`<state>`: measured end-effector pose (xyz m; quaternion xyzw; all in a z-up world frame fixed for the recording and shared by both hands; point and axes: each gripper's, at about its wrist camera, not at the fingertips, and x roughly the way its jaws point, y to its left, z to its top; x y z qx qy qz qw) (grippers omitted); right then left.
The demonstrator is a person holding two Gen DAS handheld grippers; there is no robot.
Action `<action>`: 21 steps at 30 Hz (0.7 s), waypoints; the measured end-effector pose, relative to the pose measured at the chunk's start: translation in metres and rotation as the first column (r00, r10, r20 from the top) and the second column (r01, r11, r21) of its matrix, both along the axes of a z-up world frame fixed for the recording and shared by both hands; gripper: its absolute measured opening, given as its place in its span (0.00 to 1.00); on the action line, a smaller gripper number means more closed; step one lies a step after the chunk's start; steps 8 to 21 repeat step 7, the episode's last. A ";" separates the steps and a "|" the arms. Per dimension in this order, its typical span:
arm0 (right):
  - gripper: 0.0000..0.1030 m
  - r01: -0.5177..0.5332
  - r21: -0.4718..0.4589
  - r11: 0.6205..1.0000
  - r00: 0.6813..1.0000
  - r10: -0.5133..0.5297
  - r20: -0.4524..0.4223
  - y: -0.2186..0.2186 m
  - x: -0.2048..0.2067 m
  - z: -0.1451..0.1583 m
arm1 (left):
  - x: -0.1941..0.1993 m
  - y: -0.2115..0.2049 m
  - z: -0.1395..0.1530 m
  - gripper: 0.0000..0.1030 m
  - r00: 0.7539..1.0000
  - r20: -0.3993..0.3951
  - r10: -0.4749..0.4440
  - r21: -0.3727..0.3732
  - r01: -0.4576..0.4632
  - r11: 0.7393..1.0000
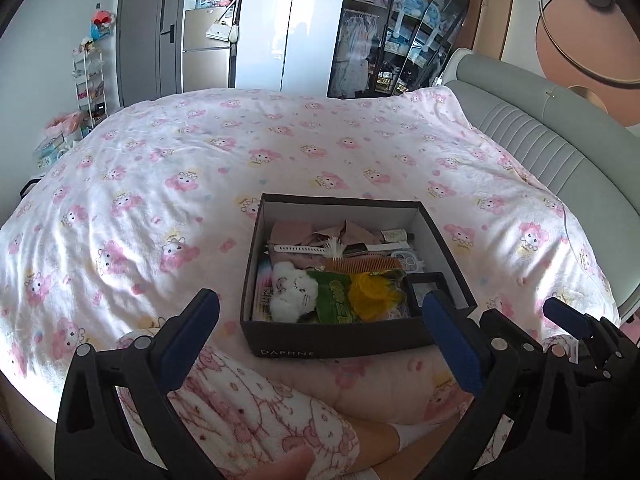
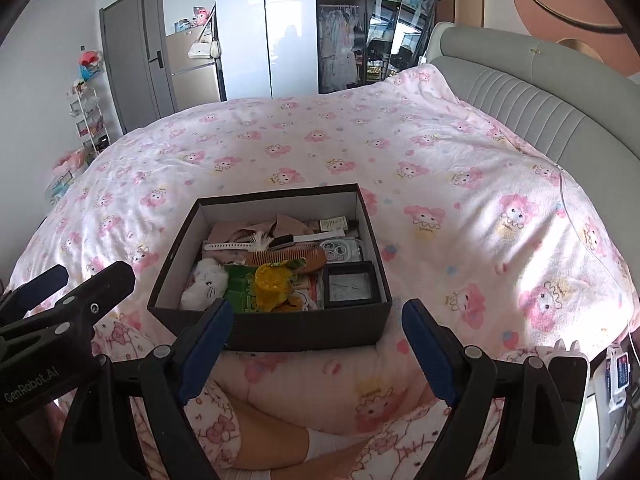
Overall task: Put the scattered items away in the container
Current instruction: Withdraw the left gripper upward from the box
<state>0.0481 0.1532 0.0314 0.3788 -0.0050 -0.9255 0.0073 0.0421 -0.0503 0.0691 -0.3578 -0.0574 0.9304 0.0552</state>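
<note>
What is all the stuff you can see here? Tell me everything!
box: one, black, on the bed, open.
plush cat: one, white, box's near left corner.
comb: one, orange-brown, middle of box.
yellow toy: one, yellow, beside the cat.
watch strap: one, white, behind the comb.
framed case: one, black, box's near right corner.
bedspread: one, pink-and-white print, covering the bed.
headboard: one, grey, right.
left hand-held gripper: one, black with blue pads, open.
right hand-held gripper: one, same colours, open.

Dark open box (image 2: 276, 330) upright on bedspread, packed: white plush (image 2: 204, 282), comb (image 2: 294, 258), yellow toy (image 2: 272, 282).
</note>
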 end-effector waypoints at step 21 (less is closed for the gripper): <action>0.83 0.007 -0.006 1.000 1.000 -0.007 0.006 0.004 -0.003 -0.003 | 0.003 0.002 0.001 1.00 1.000 -0.005 0.000 -0.009 0.000 1.000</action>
